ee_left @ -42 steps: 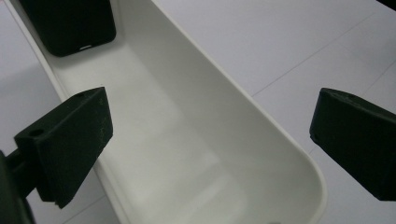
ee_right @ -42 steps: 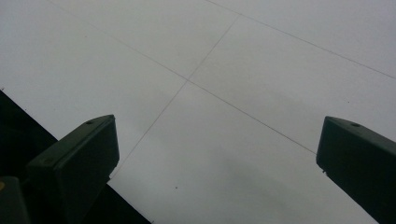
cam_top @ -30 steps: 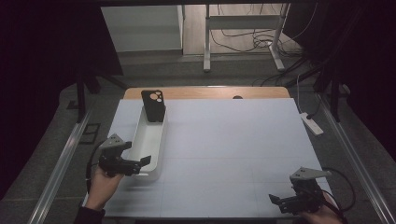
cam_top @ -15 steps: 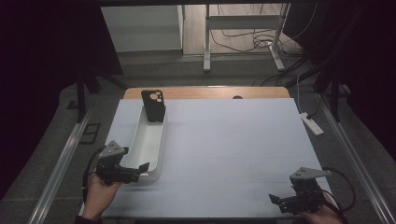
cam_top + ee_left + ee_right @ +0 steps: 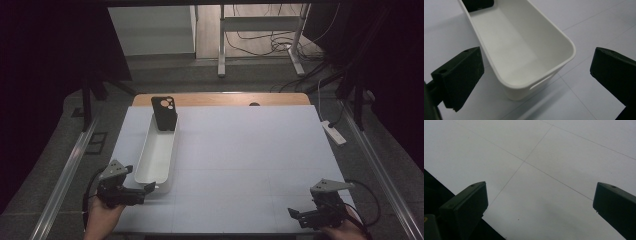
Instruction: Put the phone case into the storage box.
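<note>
1. Since your left gripper [image 5: 131,192] stands with its jaws spread wide and nothing between them, the near short end of the long white plastic bin [image 5: 524,55] lies just ahead of it, apart from both black fingers [image 5: 461,75].
2. That bin looks light, stiff and smooth, so it may slide on the pale blue tabletop [image 5: 250,165] if you push it; the likeliest hold is the near end wall, at the rim above the slot handle [image 5: 539,85], one jaw inside and one outside.
3. Farther from you, at the bin's far end, a black phone case with round camera cut-outs [image 5: 164,113] stands leaning upright inside it; a jerk could tip it.
4. Your right gripper [image 5: 311,216] hangs well apart from the bin, near the table's front edge, jaws also wide and empty.
5. From the left gripper view you get the handle slot and the bin's bare inside; the high view gives the whole bin [image 5: 157,152] and the case's cut-outs. Along the right gripper view, faint seams cross the tabletop [image 5: 549,157].
</note>
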### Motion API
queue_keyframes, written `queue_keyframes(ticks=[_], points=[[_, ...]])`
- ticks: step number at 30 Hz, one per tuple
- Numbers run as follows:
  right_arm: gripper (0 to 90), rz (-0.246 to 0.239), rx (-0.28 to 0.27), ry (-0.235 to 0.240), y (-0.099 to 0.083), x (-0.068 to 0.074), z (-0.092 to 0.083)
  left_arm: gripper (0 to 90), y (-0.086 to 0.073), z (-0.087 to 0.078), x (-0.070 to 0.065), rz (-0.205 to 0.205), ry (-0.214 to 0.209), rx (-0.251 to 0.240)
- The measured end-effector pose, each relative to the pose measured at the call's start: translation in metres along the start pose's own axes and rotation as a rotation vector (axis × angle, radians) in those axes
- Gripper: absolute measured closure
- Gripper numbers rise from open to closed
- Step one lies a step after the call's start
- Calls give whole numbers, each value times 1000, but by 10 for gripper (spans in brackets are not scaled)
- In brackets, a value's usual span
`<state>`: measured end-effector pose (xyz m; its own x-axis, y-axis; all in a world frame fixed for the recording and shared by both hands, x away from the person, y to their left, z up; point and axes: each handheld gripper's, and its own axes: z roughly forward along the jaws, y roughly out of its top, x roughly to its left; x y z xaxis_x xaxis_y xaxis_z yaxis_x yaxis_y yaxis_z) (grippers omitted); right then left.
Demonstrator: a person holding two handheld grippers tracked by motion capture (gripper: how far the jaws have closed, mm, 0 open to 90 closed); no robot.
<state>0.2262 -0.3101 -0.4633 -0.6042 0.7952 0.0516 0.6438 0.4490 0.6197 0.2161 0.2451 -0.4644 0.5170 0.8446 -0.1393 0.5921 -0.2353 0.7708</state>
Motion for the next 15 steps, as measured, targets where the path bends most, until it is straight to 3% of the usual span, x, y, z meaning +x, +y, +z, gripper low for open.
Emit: queue_keyframes(ticks=[15], points=[[0,-1,-2,-1,0,0,0,0,-19,-13,-6,-21,-3,-10]])
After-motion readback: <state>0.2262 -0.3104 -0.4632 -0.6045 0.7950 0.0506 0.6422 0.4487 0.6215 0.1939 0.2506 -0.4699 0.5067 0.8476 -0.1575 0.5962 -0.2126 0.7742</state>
